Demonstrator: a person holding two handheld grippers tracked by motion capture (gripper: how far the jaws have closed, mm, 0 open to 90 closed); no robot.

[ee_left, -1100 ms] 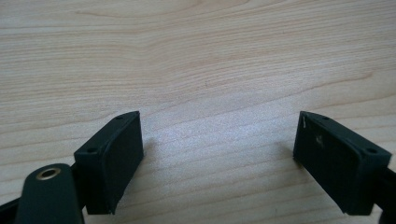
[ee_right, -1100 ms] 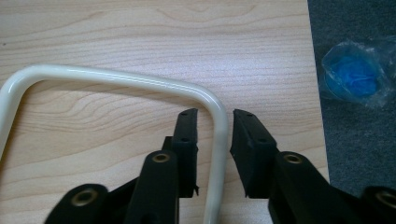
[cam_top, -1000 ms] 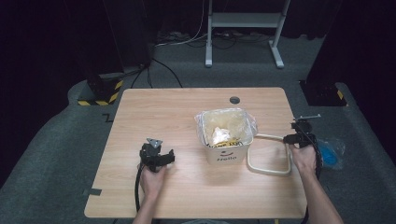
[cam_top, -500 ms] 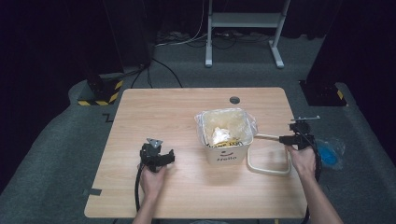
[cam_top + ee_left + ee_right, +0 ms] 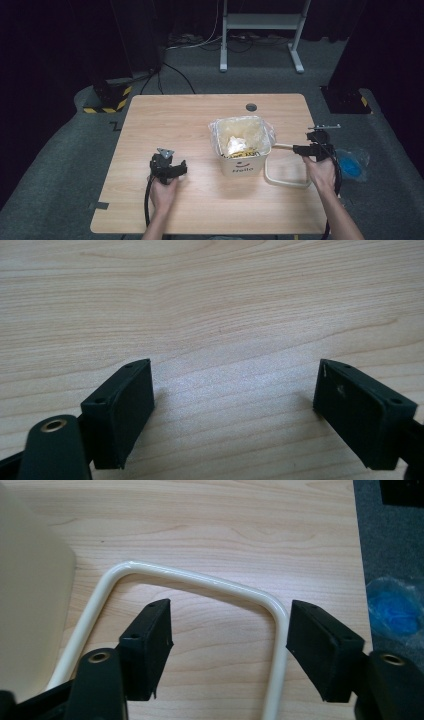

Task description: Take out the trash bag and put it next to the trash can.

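Hovering beside the bin (image 5: pixel 241 150), the right hand-held gripper (image 5: pixel 227 625) had just been opening, its jaws straddling the handle (image 5: pixel 200 582) without touching. The left hand-held gripper (image 5: pixel 235 390) gaped empty. Snagging that handle could tip the bin.

The bin (image 5: pixel 243 162) was white with dark "Hello" lettering, its handle (image 5: pixel 200 582) cream, its liner clear. The table (image 5: pixel 170 125) showed pale wood grain. A bright blue thing, perhaps bagged, lay on grey carpet (image 5: pixel 353 166).
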